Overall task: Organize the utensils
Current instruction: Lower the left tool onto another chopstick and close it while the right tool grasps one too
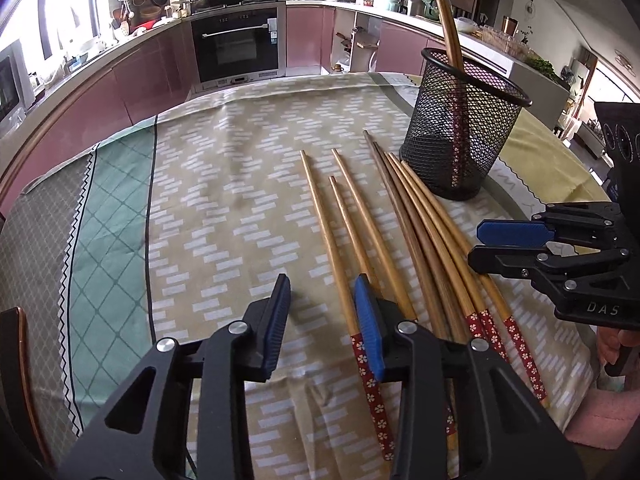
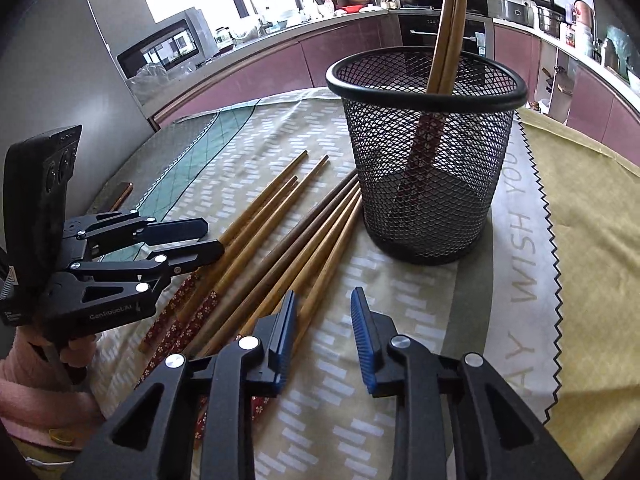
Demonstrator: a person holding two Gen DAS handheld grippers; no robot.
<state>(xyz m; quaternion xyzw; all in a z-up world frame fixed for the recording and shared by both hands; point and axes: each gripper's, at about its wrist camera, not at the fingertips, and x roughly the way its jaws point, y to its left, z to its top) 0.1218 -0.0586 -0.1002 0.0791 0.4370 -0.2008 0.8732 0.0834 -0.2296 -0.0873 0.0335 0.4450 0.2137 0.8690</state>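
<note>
Lying loose on the tablecloth [image 1: 224, 184]: wooden chopsticks [image 1: 384, 216]; both grippers spread and holding nothing.

Left wrist view: the left gripper [image 1: 322, 328] has its jaws apart, blue pads facing each other over bare cloth, with the right-hand pad just above the red flowered handle of the nearest chopstick. The loose chopsticks lie side by side, tips pointing toward the black mesh holder [image 1: 460, 140], which stands upright near their tips and contains two chopsticks [image 1: 446, 20] leaning against its rim. The right gripper [image 1: 504, 246] enters from the right edge, fingers parted above the handles.

Right wrist view: the right gripper [image 2: 324, 340] is spread, its left pad over the nearest chopsticks [image 2: 280, 232]. The mesh holder [image 2: 428, 160] stands directly ahead. The left gripper [image 2: 204, 238] hovers, jaws parted, above the pile at left.
</note>
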